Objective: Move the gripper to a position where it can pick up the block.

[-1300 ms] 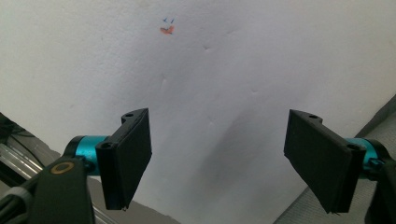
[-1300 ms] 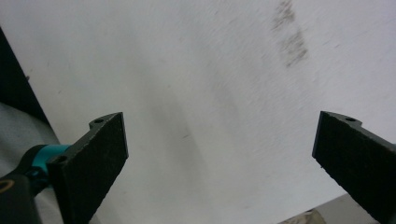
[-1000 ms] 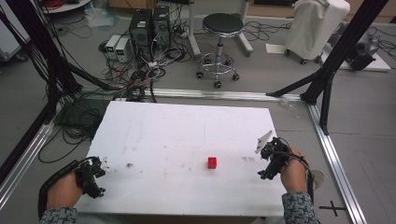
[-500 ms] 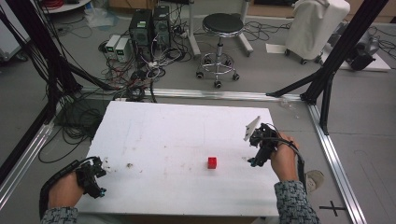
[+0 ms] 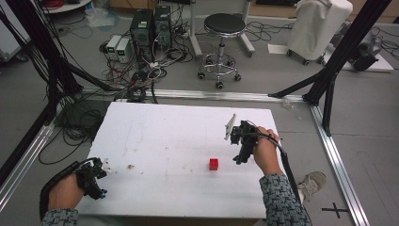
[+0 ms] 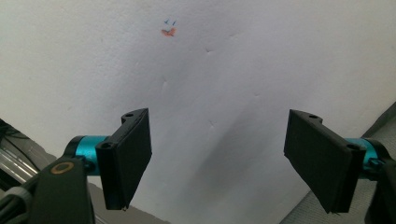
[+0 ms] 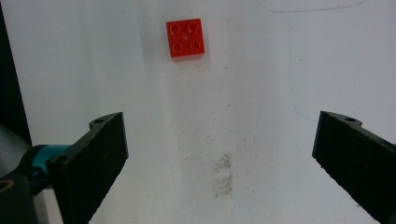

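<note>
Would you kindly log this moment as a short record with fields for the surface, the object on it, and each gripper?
surface: white table
object: red block, four studs up, lying alone on the table
left gripper: open, empty, at the table's near left edge
right gripper: open, empty, above the table right of the block

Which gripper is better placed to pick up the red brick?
Right. The right gripper is open beside the red brick, which lies ahead of its jaws in its own view. The left gripper sits at the table's far-left edge.
</note>
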Motion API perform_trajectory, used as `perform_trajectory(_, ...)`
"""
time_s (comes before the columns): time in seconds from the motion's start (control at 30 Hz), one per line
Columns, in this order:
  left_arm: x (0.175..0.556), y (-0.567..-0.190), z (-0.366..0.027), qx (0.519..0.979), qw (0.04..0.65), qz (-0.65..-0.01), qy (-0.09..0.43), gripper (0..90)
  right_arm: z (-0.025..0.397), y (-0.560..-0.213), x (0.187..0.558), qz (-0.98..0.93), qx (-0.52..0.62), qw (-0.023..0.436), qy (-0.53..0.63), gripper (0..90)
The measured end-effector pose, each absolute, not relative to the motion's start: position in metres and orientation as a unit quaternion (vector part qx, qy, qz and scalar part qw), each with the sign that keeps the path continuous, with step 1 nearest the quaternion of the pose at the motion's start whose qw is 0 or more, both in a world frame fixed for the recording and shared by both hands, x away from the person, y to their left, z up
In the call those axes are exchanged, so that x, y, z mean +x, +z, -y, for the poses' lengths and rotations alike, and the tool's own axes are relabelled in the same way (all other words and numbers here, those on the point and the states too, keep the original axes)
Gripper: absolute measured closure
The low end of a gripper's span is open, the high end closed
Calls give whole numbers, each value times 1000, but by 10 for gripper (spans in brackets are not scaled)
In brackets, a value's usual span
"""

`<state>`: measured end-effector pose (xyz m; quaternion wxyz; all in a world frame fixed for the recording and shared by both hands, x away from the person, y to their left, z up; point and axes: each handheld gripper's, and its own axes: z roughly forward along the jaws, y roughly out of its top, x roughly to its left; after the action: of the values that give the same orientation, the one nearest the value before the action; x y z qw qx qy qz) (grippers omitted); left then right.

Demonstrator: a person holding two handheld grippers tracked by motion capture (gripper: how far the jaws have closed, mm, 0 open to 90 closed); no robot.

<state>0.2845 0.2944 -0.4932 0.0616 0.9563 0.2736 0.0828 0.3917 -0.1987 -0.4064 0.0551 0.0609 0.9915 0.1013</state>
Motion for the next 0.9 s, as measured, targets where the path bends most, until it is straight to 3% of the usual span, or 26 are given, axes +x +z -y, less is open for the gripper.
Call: perform_trajectory(0.9, 285, -494, -293, 957, 64, -269, 83, 235, 141, -468, 406, -998, -4, 12, 64, 26)
